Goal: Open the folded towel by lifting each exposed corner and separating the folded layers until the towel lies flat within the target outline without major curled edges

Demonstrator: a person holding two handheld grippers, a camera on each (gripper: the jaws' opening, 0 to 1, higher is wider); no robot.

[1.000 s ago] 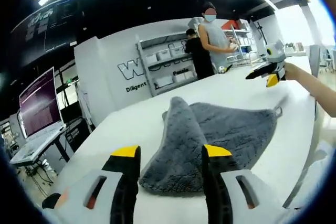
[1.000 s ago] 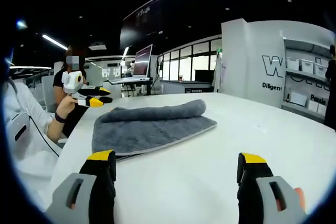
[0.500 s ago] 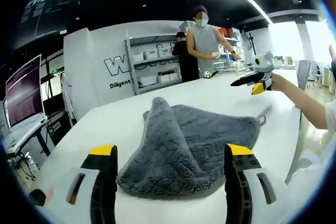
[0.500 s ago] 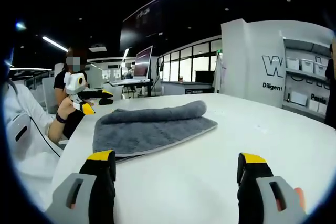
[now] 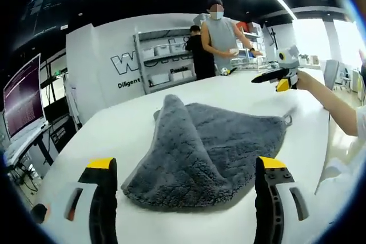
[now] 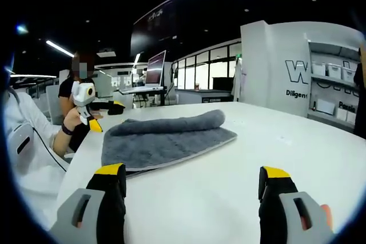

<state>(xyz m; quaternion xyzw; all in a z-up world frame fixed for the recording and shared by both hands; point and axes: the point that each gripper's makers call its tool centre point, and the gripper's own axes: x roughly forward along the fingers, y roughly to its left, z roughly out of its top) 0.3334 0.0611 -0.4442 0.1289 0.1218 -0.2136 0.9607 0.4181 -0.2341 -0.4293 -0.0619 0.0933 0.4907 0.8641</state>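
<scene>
The gray towel (image 5: 211, 150) lies on the white worktop (image 5: 120, 135), in the middle of the left gripper view. It is still folded. One layer is rolled up into a long soft hump. In this view the hump runs from the low middle of the picture up and away toward the shelves (image 5: 163, 64). The flat part spreads out to the right of the hump. A small loop sits at its far right corner. The towel looks fluffy and thick.

In the right gripper view the towel (image 6: 163, 138) sits at the middle left. Here the long hump runs across the picture, left to right, along the far side of the towel.

The left tool (image 5: 186, 167) is wide open and holds nothing. The near end of the towel is between its two jaws. The right tool (image 6: 191, 175) is wide open too. It holds nothing and is well apart from the towel.

Two people (image 5: 220, 30) stand by the shelves.
</scene>
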